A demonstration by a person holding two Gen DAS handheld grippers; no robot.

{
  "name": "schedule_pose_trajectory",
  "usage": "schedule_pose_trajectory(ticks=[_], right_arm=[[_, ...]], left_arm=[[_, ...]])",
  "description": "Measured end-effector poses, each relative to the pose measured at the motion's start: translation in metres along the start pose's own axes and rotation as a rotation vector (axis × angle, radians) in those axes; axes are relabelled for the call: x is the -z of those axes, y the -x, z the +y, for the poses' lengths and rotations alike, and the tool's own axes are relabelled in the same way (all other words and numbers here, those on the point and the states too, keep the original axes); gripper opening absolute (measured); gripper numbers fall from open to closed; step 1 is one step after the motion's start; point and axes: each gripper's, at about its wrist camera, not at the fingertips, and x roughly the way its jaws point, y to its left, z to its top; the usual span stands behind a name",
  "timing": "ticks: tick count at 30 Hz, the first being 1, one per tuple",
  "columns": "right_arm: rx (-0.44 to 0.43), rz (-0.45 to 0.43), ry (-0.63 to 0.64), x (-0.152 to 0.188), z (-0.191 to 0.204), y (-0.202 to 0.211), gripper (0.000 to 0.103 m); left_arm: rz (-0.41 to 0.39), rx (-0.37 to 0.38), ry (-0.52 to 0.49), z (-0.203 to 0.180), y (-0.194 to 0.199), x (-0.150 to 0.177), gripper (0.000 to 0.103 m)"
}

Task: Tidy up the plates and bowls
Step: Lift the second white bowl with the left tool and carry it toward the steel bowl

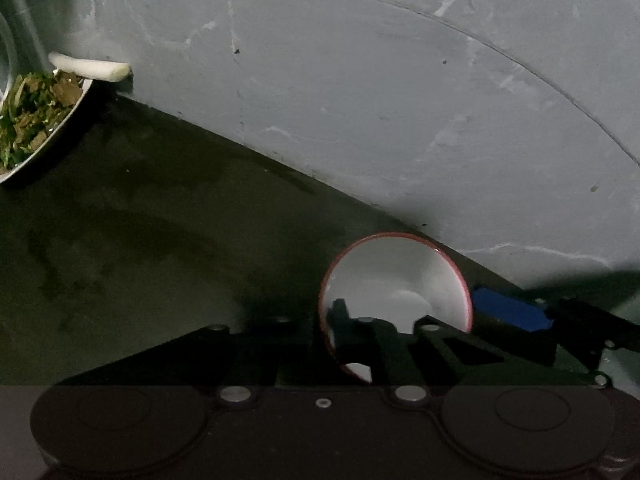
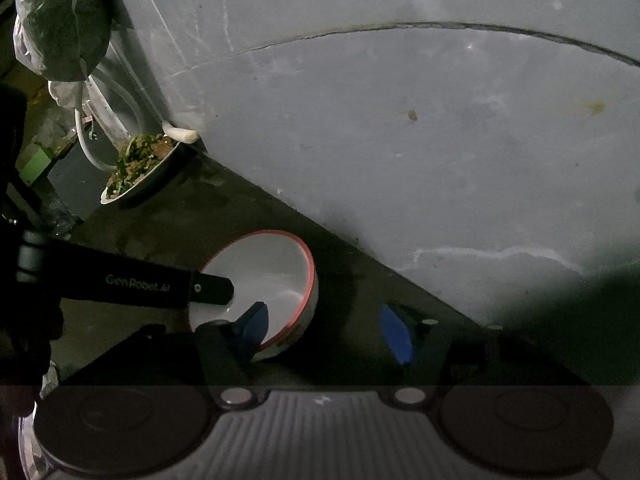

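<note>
Bowl first: white ceramic bowl with a red rim (image 2: 260, 280), empty, on the dark worktop (image 2: 160, 240) close under both your grippers. Your left gripper (image 1: 374, 334) is pressed together on its near rim. Your right gripper (image 2: 328, 330) stands spread, one blue pad inside the bowl, one outside, not pinching. Farther off: one metal dish of chopped greens (image 2: 140, 164) by the grey wall (image 2: 400, 140). Count: one bowl, one dish. Judged barely begun; nothing stacked.
</note>
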Motion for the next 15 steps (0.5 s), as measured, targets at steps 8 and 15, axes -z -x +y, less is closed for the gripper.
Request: schedule_pose_trajectory(ticks=[8,15], right_arm=[[-0.044,0.010,-0.021,-0.001,0.001,-0.006,0.041],[-0.084,0.050,-0.057,-0.005,0.000,-0.010,0.027]], left_arm=[[-0.015,0.011,0.076,0.005,0.001,0.003,0.006],[-0.029,0.029,0.143,0.009,0.004,0.014,0.005]])
